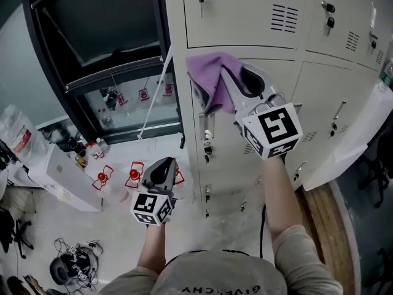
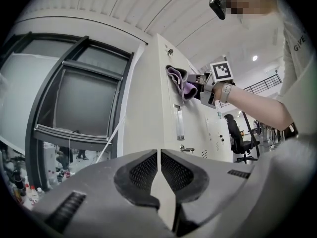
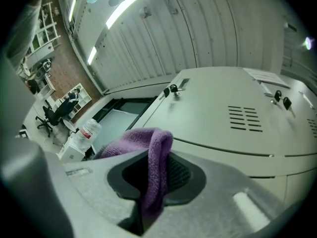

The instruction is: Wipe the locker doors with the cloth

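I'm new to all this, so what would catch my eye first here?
A purple cloth, clamped in the right tongs, is pressed to a beige locker door high in the head view. Lower left, the left tongs hang shut and empty, touching nothing.

Head cam looks steeply down, both hand-held gripper cams upward; all share lockers [image 1: 245, 23], R nearest.

1. A dark-framed window [image 1: 104, 42] fills the upper left of the head view.
2. Below it, a white box [image 1: 64, 178] stands on the floor, with small bottles [image 1: 83, 151] just beside it.
3. Red-topped objects [image 1: 102, 177] sit near the box.
4. Tangled cables [image 1: 70, 263] lie at lower left.
5. A black office chair [image 2: 237, 135] stands further off.
6. A wooden floor strip [image 1: 325, 226] runs along the right.
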Tool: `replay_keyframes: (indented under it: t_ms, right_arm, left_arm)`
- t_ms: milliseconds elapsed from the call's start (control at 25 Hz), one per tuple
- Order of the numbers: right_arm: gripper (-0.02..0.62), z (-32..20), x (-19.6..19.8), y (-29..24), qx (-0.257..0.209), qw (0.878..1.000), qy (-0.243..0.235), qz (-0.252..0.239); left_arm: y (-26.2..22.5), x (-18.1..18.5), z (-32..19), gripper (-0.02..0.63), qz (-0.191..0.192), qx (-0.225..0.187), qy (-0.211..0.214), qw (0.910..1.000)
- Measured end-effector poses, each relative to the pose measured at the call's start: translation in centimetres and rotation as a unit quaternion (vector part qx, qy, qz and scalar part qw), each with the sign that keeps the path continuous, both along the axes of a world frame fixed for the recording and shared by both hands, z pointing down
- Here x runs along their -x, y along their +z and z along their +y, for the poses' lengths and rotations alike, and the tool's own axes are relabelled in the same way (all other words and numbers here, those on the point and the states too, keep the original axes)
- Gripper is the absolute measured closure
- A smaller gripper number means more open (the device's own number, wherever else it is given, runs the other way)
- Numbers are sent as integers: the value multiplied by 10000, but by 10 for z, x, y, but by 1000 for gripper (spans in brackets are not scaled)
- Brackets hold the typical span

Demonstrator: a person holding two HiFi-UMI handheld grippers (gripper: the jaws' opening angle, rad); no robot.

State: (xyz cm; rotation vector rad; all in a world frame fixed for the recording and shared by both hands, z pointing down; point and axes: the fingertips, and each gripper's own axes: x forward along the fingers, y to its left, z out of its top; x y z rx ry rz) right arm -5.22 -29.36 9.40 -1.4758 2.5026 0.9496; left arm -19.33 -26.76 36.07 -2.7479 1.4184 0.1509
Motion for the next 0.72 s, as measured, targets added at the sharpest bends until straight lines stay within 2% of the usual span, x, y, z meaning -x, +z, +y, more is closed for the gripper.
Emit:
replay_keyframes:
  t_ms: [400, 720]
  right_arm:
    - [543, -6, -114, 1, 24, 9960, 831, -320]
    - [543, -8, -186, 2, 61, 9880, 1370, -705]
  left_arm:
    - [-5, -39, 5, 588, -38, 19, 322, 9995]
    - [-7, -45, 13, 588, -92, 2, 320, 9994]
